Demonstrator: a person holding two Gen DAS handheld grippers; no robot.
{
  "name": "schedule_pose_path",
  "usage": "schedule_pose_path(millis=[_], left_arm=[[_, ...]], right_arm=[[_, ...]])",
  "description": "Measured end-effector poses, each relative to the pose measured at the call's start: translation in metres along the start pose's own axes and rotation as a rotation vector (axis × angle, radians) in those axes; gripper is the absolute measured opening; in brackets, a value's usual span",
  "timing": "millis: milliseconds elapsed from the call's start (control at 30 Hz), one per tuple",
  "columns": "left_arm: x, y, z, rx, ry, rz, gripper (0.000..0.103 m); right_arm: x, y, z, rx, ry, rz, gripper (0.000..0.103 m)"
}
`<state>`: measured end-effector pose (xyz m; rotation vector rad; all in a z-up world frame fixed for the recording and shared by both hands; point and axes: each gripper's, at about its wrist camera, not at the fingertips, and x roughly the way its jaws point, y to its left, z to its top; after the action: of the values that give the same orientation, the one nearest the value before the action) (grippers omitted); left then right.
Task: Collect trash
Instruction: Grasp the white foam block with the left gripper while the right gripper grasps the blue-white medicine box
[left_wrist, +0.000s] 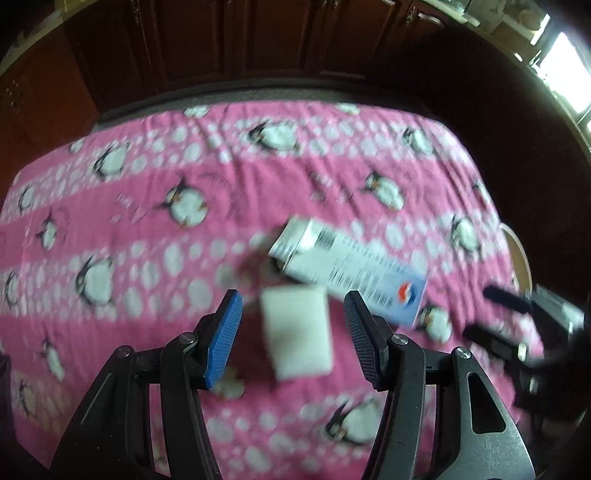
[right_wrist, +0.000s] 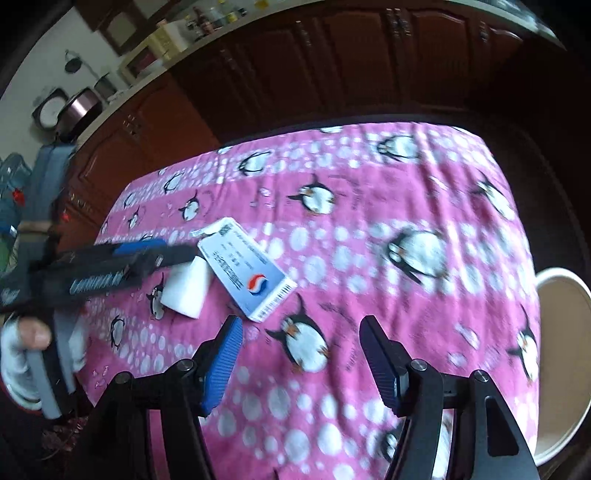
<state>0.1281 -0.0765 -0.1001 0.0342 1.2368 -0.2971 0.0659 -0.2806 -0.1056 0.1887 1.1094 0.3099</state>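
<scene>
- Left gripper (left_wrist: 293, 338): jaws apart, holding nothing, straddling the white foam block (left_wrist: 297, 334) on the pink penguin cloth (left_wrist: 147, 184).
- Right gripper (right_wrist: 301, 360): jaws apart, empty, over bare cloth; the trash sits at its 10–11 o'clock.
- Risk: the blue-and-white carton (left_wrist: 347, 266) lies at 1 o'clock of the block and looks to be touching it. If we close off-centre, we expect to nudge the carton or pinch both.
- Risk: the block looks soft; a hard squeeze could make it squirt out.
- Risk: the bin (right_wrist: 561, 354) is at 3 o'clock past the table edge, so a loose grip could drop the load on the way.
- Count: one block, one carton, one bin, two grippers. A small scrap by the carton's far end is too blurred to call.
</scene>
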Motion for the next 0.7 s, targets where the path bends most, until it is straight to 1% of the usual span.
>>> schedule_pose_path(millis=[133, 167, 267, 367, 433, 567, 667, 700], left_arm=[[0.009, 0.002, -0.017, 0.011, 0.048, 0.011, 0.056], [0.012, 0.002, -0.018, 0.006, 0.049, 0.012, 0.056], [0.020, 0.000, -0.017, -0.013, 0.049, 0.000, 0.057], [0.025, -0.003, -0.016, -0.009, 0.043, -0.001, 0.058], [0.027, -0.005, -0.015, -0.011, 0.050, -0.022, 0.058], [0.019, -0.008, -0.018, -0.001, 0.036, -0.050, 0.058], [0.014, -0.009, -0.017, 0.002, 0.025, -0.085, 0.058], [0.014, -0.010, -0.016, 0.010, 0.020, -0.073, 0.058]], right_arm=[[0.009, 0.002, 0.007, 0.021, 0.005, 0.016, 0.063], [0.010, 0.002, 0.008, 0.025, 0.006, 0.019, 0.063], [0.011, 0.006, 0.008, 0.017, 0.010, 0.016, 0.063], [0.011, 0.007, 0.007, 0.010, 0.012, 0.010, 0.063], [0.012, 0.007, 0.008, 0.014, 0.010, 0.009, 0.063], [0.013, 0.003, 0.008, 0.028, 0.008, 0.012, 0.064], [0.010, -0.003, 0.008, 0.040, 0.005, 0.009, 0.064], [0.010, -0.004, 0.008, 0.045, 0.003, 0.010, 0.064]])
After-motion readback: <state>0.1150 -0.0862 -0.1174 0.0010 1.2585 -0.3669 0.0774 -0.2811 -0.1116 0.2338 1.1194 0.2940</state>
